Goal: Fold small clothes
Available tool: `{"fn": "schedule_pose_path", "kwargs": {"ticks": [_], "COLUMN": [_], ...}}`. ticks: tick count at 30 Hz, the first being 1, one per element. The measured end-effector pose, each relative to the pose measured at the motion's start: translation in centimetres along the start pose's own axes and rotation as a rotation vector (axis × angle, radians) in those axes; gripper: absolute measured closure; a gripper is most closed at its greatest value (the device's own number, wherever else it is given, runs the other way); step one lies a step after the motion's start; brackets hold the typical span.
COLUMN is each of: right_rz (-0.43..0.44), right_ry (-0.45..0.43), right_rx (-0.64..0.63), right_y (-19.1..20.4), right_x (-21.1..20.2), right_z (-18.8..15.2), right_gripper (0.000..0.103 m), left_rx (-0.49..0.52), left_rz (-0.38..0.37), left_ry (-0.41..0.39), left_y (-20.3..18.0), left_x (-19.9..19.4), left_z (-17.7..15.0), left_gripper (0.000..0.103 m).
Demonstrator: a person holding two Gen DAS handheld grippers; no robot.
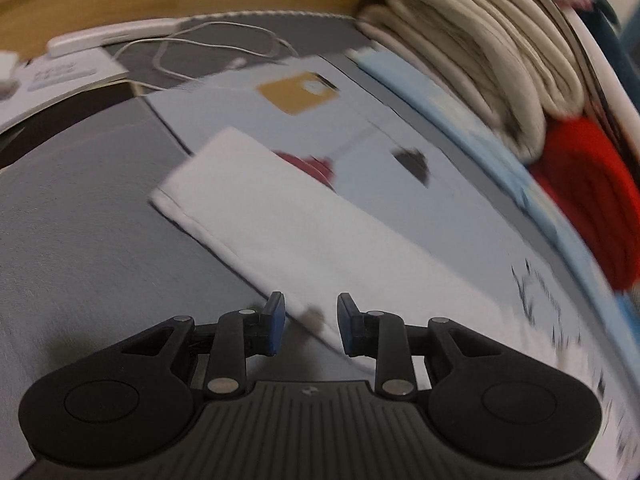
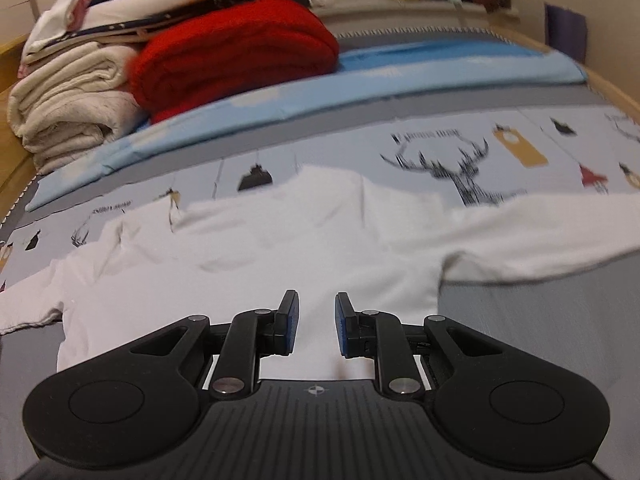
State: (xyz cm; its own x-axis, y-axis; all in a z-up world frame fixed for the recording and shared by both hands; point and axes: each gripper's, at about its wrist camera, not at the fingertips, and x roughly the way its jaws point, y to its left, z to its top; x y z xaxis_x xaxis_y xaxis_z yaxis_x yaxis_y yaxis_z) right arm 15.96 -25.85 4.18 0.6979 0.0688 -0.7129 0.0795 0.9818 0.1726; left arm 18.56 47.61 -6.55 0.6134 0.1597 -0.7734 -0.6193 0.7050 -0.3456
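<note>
- The shirt [image 2: 256,240] is white, soft cotton-like cloth with long sleeves. It lies flat with light wrinkles across the middle of the right wrist view, one sleeve going to the left edge and the other to the right edge.
- In the left wrist view one sleeve [image 1: 288,232] shows as a long white band with a stitched hem at its end, running from the centre left down to the lower middle of the frame.
- Under the shirt is a pale sheet [image 2: 540,160] with printed deer and small tags, and a grey cover [image 1: 80,208] with a fine woven texture.
- In the upper left of the right wrist view stand a folded red knit [image 2: 236,52] and a folded cream blanket [image 2: 68,104], thick and ribbed.
- A white cable [image 1: 208,48] curls in the upper left of the left wrist view.
- The left gripper [image 1: 311,328] has black plastic arms and blue pads. Its jaws stand partly apart and hold nothing; the edge of the sleeve passes just beyond and between the tips, but the pads do not press on it.
- The right gripper [image 2: 317,326] is the same shape, jaws partly apart, with nothing gripped. The body of the shirt lies below and in front of its tips.
- Both grippers point downward at a slant toward the bed. The left view is blurred.
</note>
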Motion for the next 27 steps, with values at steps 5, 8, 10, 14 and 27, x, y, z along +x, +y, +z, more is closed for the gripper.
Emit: {"fn": "schedule_pose_path", "kwargs": {"ticks": [5,8,10,14,27], "right_rz": [0.009,-0.004,-0.01,-0.064,-0.093], "right_ry": [-0.037,-0.062,-0.066,-0.049,-0.047], "right_rx": [-0.025,-0.047,-0.047,-0.052,-0.077], "right_y": [1.1,1.7,1.8,2.0,1.5], "right_x": [0.3,0.5,0.7,1.2,-0.8], "right_z": [0.9,1.1,1.3,1.4,0.5], "right_gripper": [0.083,0.083,0.083,0.064,0.064], "left_rx": [-0.07,-0.125,-0.155,-0.109,0.32], "left_rz": [0.026,0.049,0.043,0.059,-0.139], "left_ry": [0.013,0.02,0.012,-0.005,-0.186], "left_y": [2.0,2.8,3.2,2.6,-16.3], "left_x": [1.5,2.5,2.5,3.1,-4.7], "left_z": [1.4,1.7,1.8,1.9,-2.1], "left_gripper": [0.072,0.072,0.072,0.076,0.1]}}
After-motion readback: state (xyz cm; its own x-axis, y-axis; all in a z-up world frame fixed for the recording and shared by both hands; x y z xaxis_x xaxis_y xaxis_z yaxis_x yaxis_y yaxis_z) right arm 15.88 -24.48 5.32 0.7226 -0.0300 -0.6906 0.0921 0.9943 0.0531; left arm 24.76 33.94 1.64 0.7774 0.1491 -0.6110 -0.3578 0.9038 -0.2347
